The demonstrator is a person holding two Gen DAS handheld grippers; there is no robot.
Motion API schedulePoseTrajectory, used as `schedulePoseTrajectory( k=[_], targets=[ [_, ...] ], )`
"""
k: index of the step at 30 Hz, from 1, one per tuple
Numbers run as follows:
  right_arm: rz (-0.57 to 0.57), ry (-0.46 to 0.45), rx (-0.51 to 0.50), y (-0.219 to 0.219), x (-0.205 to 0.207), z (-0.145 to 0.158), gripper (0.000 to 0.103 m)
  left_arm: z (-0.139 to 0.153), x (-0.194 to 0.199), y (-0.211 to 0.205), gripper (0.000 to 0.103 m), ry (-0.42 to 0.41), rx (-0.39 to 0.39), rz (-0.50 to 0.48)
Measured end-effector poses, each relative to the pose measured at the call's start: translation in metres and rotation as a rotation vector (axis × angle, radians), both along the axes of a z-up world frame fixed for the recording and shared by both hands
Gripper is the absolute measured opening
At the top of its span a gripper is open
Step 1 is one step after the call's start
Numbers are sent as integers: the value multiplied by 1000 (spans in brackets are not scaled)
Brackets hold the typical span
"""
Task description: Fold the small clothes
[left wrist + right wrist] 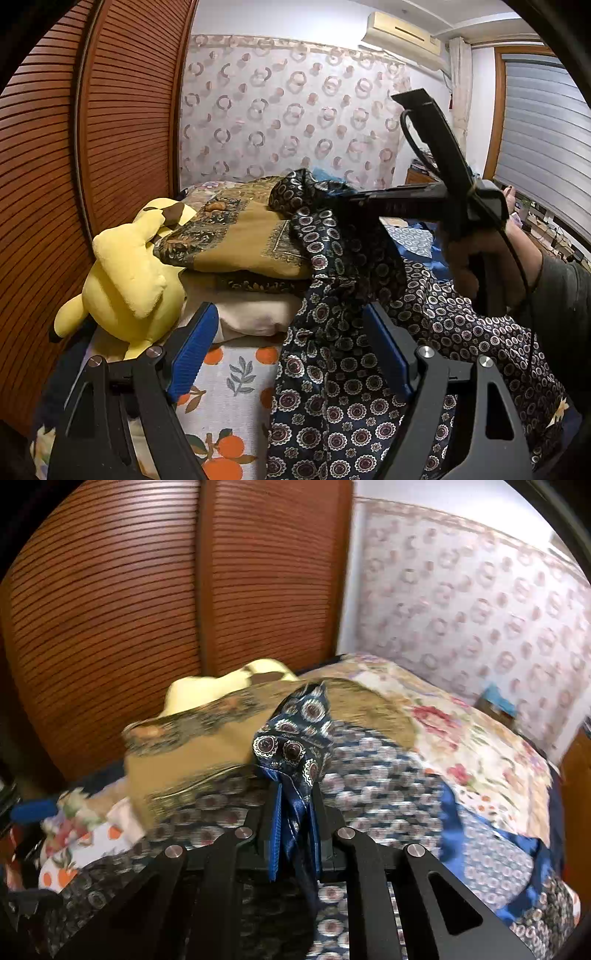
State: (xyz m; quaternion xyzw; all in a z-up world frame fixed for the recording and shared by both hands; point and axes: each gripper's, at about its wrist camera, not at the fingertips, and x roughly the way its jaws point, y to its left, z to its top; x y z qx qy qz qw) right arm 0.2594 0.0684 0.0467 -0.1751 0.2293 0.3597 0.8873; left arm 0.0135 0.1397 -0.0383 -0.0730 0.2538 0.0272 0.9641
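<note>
A dark navy garment with round medallion print [351,369] hangs and drapes over the bed. My right gripper [295,805] is shut on a bunched edge of the garment [295,746] and holds it up above the bed; it also shows in the left wrist view [354,201], lifting the cloth. My left gripper [291,350] is open, its blue pads [192,350] spread wide just left of the hanging cloth, holding nothing.
A yellow plush toy [125,288] lies at the left by the slatted wooden wardrobe doors [92,166]. A folded mustard patterned cloth [240,240] sits on a cream pillow [255,317]. An orange-print sheet [229,387] covers the bed.
</note>
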Motion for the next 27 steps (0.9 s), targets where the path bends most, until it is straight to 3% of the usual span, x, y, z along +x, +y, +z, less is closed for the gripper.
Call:
schedulePoseTrajectory(
  k=[2, 4, 5, 6, 12, 18, 27],
  targets=[
    [-31, 24, 24, -7, 9, 1, 15, 0, 3, -1, 81, 1, 1, -3],
    [-62, 36, 43, -13, 14, 3, 34, 2, 6, -3, 81, -1, 0, -10],
    [-82, 35, 52, -17, 15, 5, 49, 2, 8, -4, 81, -1, -1, -13],
    [-92, 37, 65, -22, 16, 6, 53, 2, 9, -6, 81, 0, -1, -15],
    [-106, 19, 90, -38, 2, 8, 58, 5, 17, -14, 81, 1, 4, -37],
    [-113, 5, 116, -82, -27, 9, 75, 7, 28, -35, 81, 8, 14, -79],
    [-264, -7, 131, -165, -81, -2, 75, 15, 67, -73, 81, -5, 23, -126]
  ],
)
